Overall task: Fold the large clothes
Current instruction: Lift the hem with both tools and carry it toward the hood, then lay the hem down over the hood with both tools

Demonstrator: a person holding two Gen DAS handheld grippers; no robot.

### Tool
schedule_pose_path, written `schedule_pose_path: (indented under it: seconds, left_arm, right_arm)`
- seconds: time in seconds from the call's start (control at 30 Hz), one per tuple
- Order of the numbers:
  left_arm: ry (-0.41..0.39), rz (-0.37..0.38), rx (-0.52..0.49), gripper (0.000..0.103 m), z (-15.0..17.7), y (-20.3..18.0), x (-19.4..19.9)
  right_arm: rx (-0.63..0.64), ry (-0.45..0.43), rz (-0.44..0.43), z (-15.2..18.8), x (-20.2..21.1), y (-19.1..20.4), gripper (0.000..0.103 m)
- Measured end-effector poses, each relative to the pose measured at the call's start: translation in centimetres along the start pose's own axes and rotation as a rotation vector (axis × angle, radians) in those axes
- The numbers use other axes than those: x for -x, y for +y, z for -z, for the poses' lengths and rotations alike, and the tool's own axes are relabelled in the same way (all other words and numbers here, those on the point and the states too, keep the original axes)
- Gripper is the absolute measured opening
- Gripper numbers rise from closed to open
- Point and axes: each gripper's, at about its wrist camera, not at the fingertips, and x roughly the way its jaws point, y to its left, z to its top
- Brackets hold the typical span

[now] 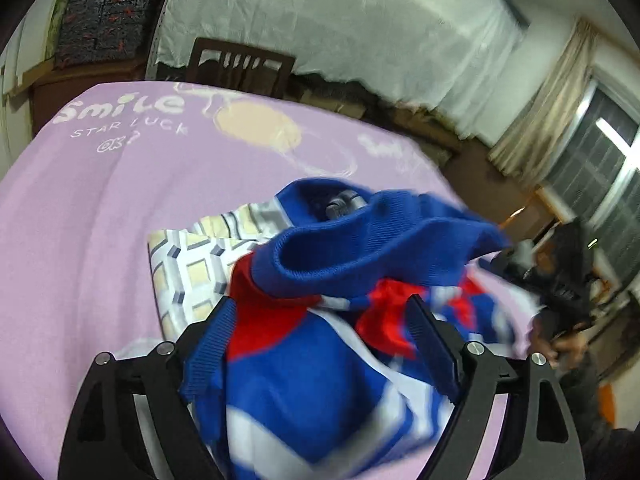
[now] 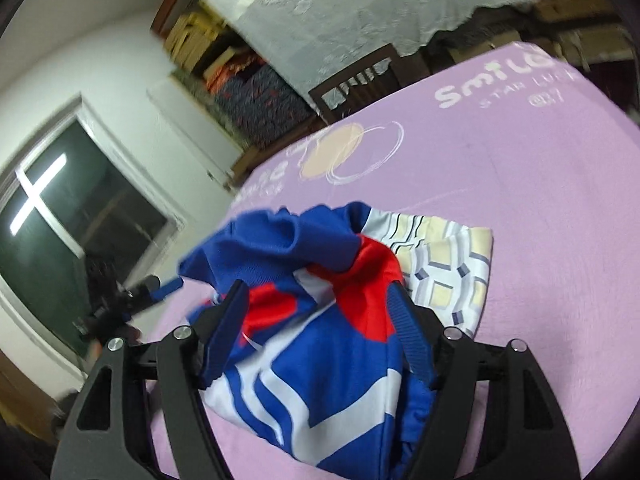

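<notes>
A blue, red and white jacket (image 1: 320,360) lies bunched on the purple cloth-covered table (image 1: 80,240). It also shows in the right wrist view (image 2: 320,368). My left gripper (image 1: 320,316) has its jaws wide apart, with the jacket heaped between and over the fingers. My right gripper (image 2: 318,300) also has its jaws wide apart, with the jacket bunched between them. The other gripper shows in the left wrist view at far right (image 1: 560,280) and in the right wrist view at far left (image 2: 132,300). Both views are motion-blurred.
A folded cloth with a checked pattern (image 1: 192,264) lies on the table beside the jacket, also in the right wrist view (image 2: 448,272). A dark wooden chair (image 1: 240,66) stands behind the table. A window (image 2: 60,208) and a white draped sheet (image 1: 320,20) are behind.
</notes>
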Motion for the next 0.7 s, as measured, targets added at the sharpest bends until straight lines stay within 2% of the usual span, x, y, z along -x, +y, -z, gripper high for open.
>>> schedule_pose_path:
  seconds: [0.03, 0.13, 0.17, 0.23, 0.3, 0.4, 0.47, 0.5, 0.53, 0.6, 0.63, 0.7]
  left_arm:
    - [-0.004, -0.032, 0.012, 0.086, -0.7, 0.2, -0.8]
    - [-0.02, 0.02, 0.092, 0.086, -2.1, 1.6, -1.8]
    - [-0.018, 0.028, 0.103, 0.086, -2.4, 1.8, -2.4]
    - [-0.002, 0.0, 0.062, 0.086, -2.3, 1.4, -3.5]
    - [0.018, -0.015, 0.033, 0.087, -2.3, 1.0, -4.6]
    - [0.018, 0.005, 0.046, 0.086, -2.4, 1.4, -4.8]
    - [0.013, 0.02, 0.053, 0.08, -2.3, 1.6, -4.8]
    - [0.011, 0.027, 0.05, 0.077, -2.3, 1.6, -4.7]
    - [0.006, 0.037, 0.043, 0.069, -2.2, 1.4, -4.6]
    - [-0.001, 0.056, 0.027, 0.05, -2.3, 1.0, -4.3]
    - [-0.001, 0.067, 0.019, 0.036, -2.3, 0.7, -4.2]
    - [-0.02, 0.061, 0.002, 0.031, -2.4, 0.1, -3.7]
  right_arm:
    - [0.02, 0.001, 0.026, -0.1, -0.6, 0.3, 0.07]
    - [0.023, 0.009, 0.127, -1.4, -3.0, 0.1, 0.069]
    - [-0.002, 0.006, 0.126, -2.0, -3.5, -0.3, 0.069]
    - [-0.072, 0.003, 0.081, -3.1, -4.6, -1.6, 0.069]
    - [-0.095, 0.014, 0.06, -3.3, -5.4, -2.3, 0.069]
    - [-0.096, 0.054, 0.049, -2.9, -6.4, -2.8, 0.069]
    - [-0.112, 0.069, 0.044, -2.9, -6.8, -3.3, 0.069]
    - [-0.129, 0.075, 0.032, -2.9, -7.0, -3.6, 0.065]
    - [-0.148, 0.078, 0.014, -2.9, -7.3, -3.9, 0.059]
    - [-0.164, 0.089, 0.004, -2.8, -7.7, -4.2, 0.027]
    - [-0.162, 0.089, 0.006, -2.8, -7.7, -4.2, 0.025]
    - [-0.144, 0.07, 0.015, -2.7, -7.3, -3.8, 0.017]
